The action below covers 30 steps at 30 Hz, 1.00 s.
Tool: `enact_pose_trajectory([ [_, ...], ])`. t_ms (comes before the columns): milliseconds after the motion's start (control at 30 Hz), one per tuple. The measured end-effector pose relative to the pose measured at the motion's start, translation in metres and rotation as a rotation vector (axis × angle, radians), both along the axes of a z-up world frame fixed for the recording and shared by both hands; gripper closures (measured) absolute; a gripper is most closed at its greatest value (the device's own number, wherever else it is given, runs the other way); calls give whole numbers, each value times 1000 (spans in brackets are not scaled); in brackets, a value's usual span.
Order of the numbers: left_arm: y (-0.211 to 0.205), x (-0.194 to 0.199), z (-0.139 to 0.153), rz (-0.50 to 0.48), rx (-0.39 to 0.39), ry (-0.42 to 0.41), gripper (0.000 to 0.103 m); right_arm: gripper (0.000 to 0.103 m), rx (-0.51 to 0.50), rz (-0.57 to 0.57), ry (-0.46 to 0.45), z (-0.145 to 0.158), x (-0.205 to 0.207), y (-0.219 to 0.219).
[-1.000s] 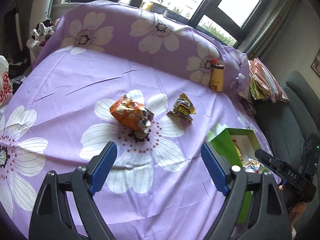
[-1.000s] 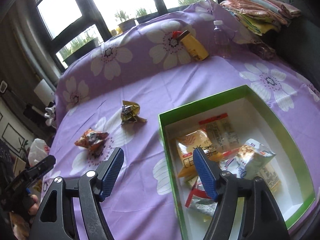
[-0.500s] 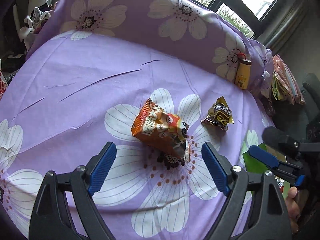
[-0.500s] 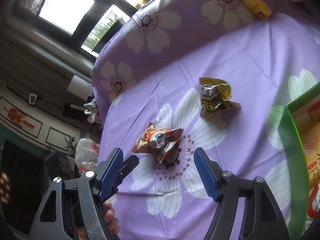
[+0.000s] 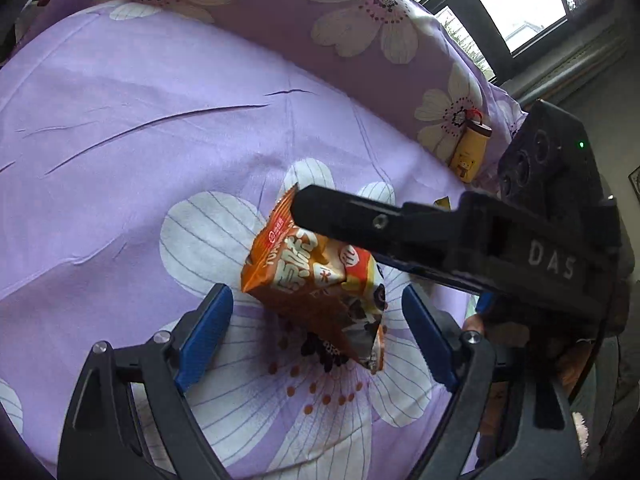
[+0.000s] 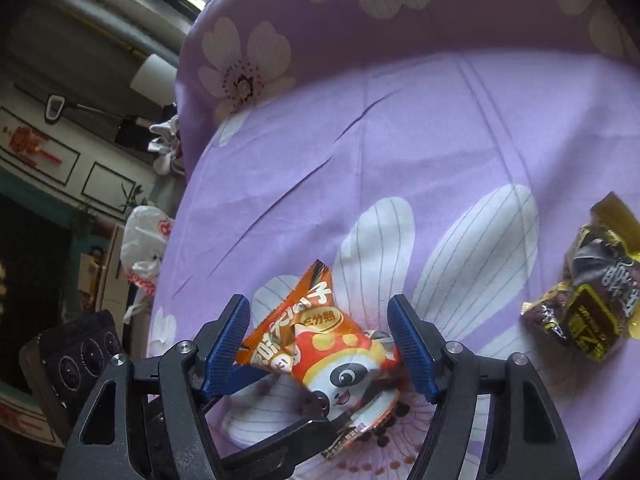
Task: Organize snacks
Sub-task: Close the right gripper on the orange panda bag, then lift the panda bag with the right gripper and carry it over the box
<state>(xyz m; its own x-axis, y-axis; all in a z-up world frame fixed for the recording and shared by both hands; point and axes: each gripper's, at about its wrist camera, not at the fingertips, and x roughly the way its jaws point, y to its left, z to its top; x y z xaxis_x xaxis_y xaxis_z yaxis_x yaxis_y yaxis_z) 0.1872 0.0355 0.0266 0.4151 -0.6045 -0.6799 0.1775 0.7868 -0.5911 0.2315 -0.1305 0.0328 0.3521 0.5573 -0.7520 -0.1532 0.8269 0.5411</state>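
Observation:
An orange snack bag with a panda print [image 5: 320, 288] lies on the purple flowered cloth [image 5: 140, 140]. My left gripper [image 5: 316, 324] is open with its blue pads on either side of the bag. My right gripper [image 6: 320, 340] is also open and straddles the same bag [image 6: 320, 348] from the other side. The right gripper's black finger [image 5: 360, 220] crosses over the bag in the left wrist view. A dark and yellow snack packet [image 6: 588, 300] lies to the right of the bag.
A yellow bottle with a brown cap [image 5: 472, 148] lies against the raised flowered cushion [image 5: 320, 20] at the back. Windows are behind it. A white plastic bag [image 6: 144, 248] and room clutter lie beyond the cloth's left edge.
Both grippers have closed in on the orange bag from opposite sides and now straddle it. The green box has left both views.

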Motion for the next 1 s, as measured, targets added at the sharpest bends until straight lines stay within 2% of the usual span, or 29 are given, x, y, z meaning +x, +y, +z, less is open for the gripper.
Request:
enact_pose_trajectory([
  [67, 1, -1, 1, 10, -4, -1, 20, 40, -10, 31, 7, -7, -3, 4],
  [133, -5, -6, 4, -7, 45, -22, 27, 51, 21, 52, 3, -9, -12, 4],
  [200, -9, -12, 7, -11, 91, -36, 36, 55, 48, 56, 26, -10, -18, 3],
  [300, -10, -22, 10, -35, 89, -40, 41, 57, 17, 59, 7, -4, -32, 3],
  [467, -21, -52, 35, -63, 100, -118, 42, 57, 37, 22, -53, 16, -59, -7],
  [633, -42, -88, 62, -106, 82, -194, 42, 57, 26, -24, -125, 49, -107, -25],
  [767, -67, -122, 76, -181, 91, -226, 42, 57, 19, -77, -172, 65, -150, -46],
  [867, -91, -150, 82, -243, 121, -267, 43, 57, 36, -127, -202, 68, -187, -68],
  [1000, -125, -172, 90, -301, 122, -295, 44, 57, 48, -199, -218, 73, -221, -102],
])
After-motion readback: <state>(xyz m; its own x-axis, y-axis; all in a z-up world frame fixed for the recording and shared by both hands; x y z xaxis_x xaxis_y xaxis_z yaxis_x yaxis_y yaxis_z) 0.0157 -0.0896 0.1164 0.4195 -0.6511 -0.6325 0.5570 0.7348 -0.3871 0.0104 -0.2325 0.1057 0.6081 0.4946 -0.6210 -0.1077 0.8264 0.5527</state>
